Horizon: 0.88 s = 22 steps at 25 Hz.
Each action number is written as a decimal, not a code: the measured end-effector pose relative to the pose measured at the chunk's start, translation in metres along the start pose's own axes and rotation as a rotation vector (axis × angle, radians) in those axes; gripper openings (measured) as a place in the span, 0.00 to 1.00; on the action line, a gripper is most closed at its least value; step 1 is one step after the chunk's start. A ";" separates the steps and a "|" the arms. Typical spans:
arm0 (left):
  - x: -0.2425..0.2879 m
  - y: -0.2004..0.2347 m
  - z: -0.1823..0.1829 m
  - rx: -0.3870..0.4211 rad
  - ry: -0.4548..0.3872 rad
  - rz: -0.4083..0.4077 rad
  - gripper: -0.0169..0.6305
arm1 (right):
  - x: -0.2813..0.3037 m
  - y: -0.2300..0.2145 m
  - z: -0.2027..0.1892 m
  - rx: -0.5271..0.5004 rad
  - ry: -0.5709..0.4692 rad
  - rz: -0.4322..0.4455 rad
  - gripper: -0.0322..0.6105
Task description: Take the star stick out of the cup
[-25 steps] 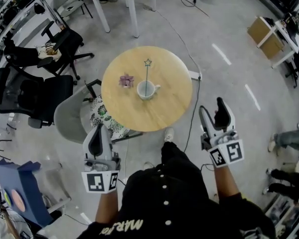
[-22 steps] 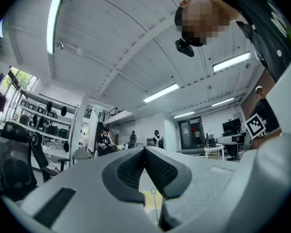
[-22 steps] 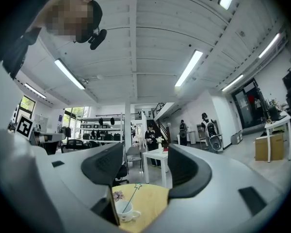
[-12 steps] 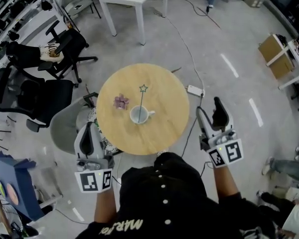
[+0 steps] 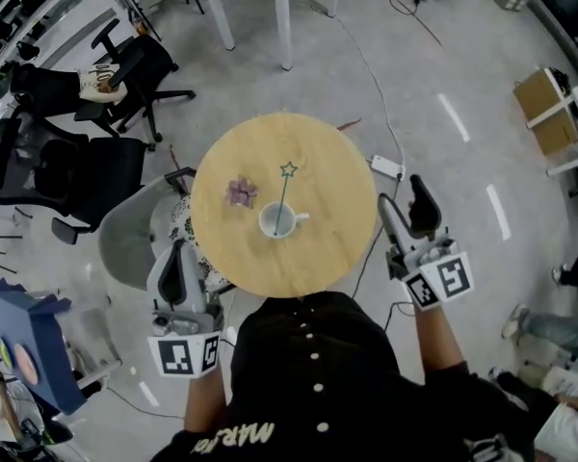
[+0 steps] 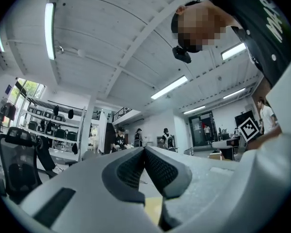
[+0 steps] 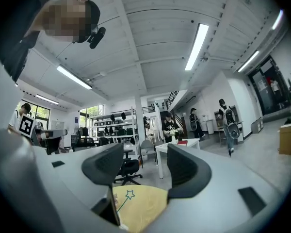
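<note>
Holding your right gripper (image 5: 403,198) with jaws spread and empty, you have the star stick (image 5: 283,194) ahead to its left, standing in the cup (image 5: 277,222), tip leaning away from you. Your left gripper (image 5: 181,260), jaws pressed together, is about as near; the cup rests on a round wooden table (image 5: 328,248), office chairs (image 5: 58,176) beyond

left gripper (image 5: 184,279) held low, fingers pressed together, right gripper (image 5: 410,214) held level, fingers spread apart, empty

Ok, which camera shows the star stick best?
Head view: the whole star stick stands in the cup on the table. The right gripper view catches only its star end; the left gripper view shows none.
</note>
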<state>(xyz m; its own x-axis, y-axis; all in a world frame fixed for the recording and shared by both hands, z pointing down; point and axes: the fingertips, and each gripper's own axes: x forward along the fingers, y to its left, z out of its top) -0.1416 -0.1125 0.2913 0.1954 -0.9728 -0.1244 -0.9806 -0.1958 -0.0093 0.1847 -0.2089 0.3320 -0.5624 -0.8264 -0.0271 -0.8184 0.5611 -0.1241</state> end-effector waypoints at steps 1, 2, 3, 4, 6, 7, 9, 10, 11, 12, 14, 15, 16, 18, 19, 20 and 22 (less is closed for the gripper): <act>0.002 0.002 -0.002 -0.007 0.009 -0.010 0.02 | 0.004 0.003 -0.003 0.001 0.009 0.001 0.47; 0.005 0.004 -0.004 -0.015 0.018 -0.020 0.02 | 0.007 0.006 -0.005 0.005 0.019 0.003 0.47; 0.007 0.005 -0.005 -0.021 0.024 -0.030 0.02 | 0.009 0.010 -0.006 0.009 0.028 0.007 0.47; 0.009 0.006 -0.006 -0.023 0.027 -0.037 0.02 | 0.012 0.012 -0.009 0.013 0.036 0.014 0.47; 0.014 0.010 -0.011 -0.028 0.033 -0.043 0.02 | 0.020 0.016 -0.017 0.025 0.053 0.027 0.47; 0.016 0.011 -0.014 -0.035 0.038 -0.044 0.02 | 0.024 0.017 -0.023 0.034 0.063 0.035 0.47; 0.018 0.014 -0.020 -0.050 0.054 -0.046 0.02 | 0.033 0.020 -0.037 0.055 0.088 0.055 0.47; 0.019 0.015 -0.023 -0.054 0.062 -0.047 0.02 | 0.038 0.022 -0.046 0.067 0.103 0.068 0.47; 0.020 0.016 -0.025 -0.057 0.069 -0.048 0.02 | 0.043 0.023 -0.056 0.081 0.122 0.082 0.47; 0.020 0.017 -0.028 -0.060 0.076 -0.051 0.02 | 0.050 0.024 -0.067 0.098 0.142 0.093 0.47; 0.021 0.018 -0.034 -0.063 0.087 -0.057 0.02 | 0.062 0.025 -0.093 0.139 0.182 0.112 0.47; 0.021 0.018 -0.038 -0.063 0.092 -0.060 0.02 | 0.068 0.025 -0.107 0.160 0.198 0.121 0.47; 0.021 0.018 -0.042 -0.064 0.096 -0.063 0.02 | 0.073 0.026 -0.120 0.181 0.213 0.130 0.47; 0.019 0.018 -0.049 -0.066 0.105 -0.066 0.02 | 0.084 0.028 -0.144 0.221 0.243 0.150 0.46; 0.019 0.019 -0.053 -0.066 0.109 -0.065 0.02 | 0.088 0.029 -0.156 0.241 0.260 0.159 0.46; 0.018 0.019 -0.056 -0.067 0.113 -0.063 0.02 | 0.093 0.030 -0.168 0.263 0.278 0.167 0.46; 0.016 0.019 -0.062 -0.070 0.123 -0.065 0.02 | 0.102 0.032 -0.191 0.317 0.310 0.183 0.46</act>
<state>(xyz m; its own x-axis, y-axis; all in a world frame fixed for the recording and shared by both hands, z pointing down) -0.1562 -0.1393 0.3505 0.2630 -0.9648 -0.0031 -0.9632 -0.2627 0.0563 0.0783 -0.2663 0.5148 -0.7421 -0.6351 0.2144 -0.6534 0.6142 -0.4425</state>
